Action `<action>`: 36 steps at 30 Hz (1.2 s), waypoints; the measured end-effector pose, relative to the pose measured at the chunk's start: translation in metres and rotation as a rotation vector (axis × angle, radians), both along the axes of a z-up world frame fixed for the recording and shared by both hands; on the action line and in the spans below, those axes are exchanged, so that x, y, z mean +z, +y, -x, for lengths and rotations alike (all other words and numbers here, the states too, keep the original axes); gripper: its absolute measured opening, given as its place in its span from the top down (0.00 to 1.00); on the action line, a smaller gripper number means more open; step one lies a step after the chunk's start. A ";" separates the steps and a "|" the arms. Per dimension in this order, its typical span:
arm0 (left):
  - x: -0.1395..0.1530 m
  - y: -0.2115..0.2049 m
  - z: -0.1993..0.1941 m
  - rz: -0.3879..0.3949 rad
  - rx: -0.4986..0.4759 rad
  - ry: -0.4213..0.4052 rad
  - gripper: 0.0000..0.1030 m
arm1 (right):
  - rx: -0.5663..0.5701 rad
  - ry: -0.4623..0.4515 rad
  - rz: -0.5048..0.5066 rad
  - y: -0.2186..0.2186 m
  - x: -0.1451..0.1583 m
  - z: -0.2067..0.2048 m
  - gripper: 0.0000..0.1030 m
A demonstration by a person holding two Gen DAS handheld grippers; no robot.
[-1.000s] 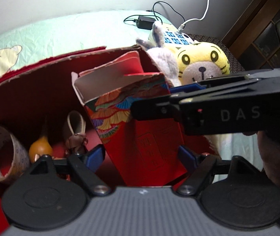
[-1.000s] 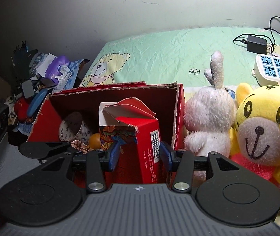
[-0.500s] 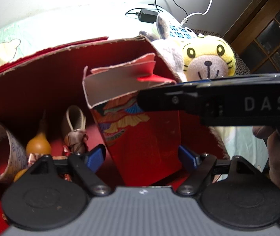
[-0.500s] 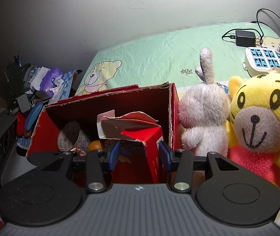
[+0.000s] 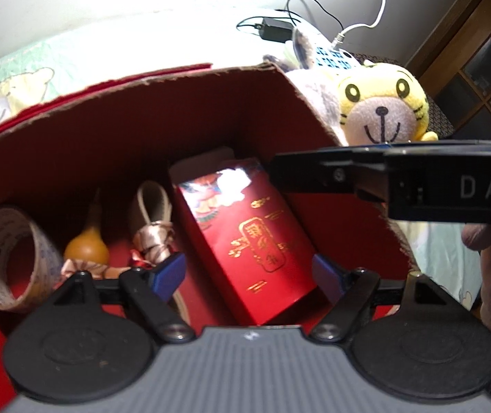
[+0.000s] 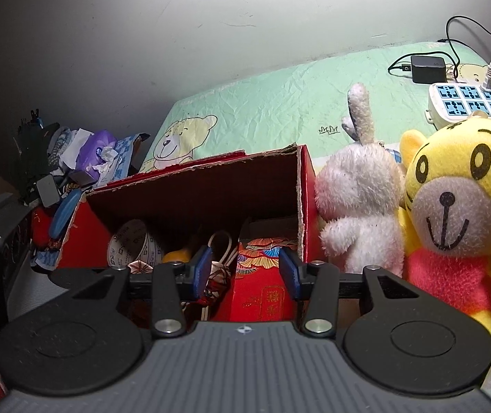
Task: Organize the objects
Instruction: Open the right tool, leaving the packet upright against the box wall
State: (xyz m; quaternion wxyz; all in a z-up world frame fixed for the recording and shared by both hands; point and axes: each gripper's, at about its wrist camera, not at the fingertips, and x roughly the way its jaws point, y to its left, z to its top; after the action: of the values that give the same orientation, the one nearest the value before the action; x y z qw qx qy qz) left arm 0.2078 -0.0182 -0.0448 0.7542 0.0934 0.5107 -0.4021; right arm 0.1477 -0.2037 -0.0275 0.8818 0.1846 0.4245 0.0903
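The small red carton (image 5: 256,241) with gold print lies tilted inside the big red cardboard box (image 5: 183,117), at its right end, beside a ribbon loop (image 5: 152,220), an orange gourd (image 5: 87,247) and a roll of printed tape (image 5: 8,258). Both the left gripper (image 5: 249,275) and the right gripper (image 6: 245,268) hover over it with fingers apart, gripping nothing (the carton shows between the blue pads without touching them). Just outside the box's right wall, on the green bed sheet (image 6: 262,103), sit a white plush rabbit (image 6: 359,199) and a yellow plush tiger (image 6: 452,199), with a power strip (image 6: 472,103) behind them.
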 end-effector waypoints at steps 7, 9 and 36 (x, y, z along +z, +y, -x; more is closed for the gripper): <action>0.002 0.014 -0.001 -0.058 0.073 -0.052 0.22 | -0.001 -0.005 0.029 0.005 0.001 0.002 0.54; 0.004 0.019 -0.001 -0.072 0.096 -0.062 0.22 | -0.001 0.000 0.028 0.006 0.000 0.003 0.54; 0.031 0.059 0.024 -0.285 0.353 -0.245 0.16 | -0.050 0.027 0.130 0.036 -0.005 0.028 0.54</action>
State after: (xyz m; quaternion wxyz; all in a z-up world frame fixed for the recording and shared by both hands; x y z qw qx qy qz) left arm 0.1836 0.0408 -0.0133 0.8481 0.1561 0.4755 -0.1741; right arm 0.1199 -0.1673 -0.0326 0.8881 0.1388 0.4365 0.0378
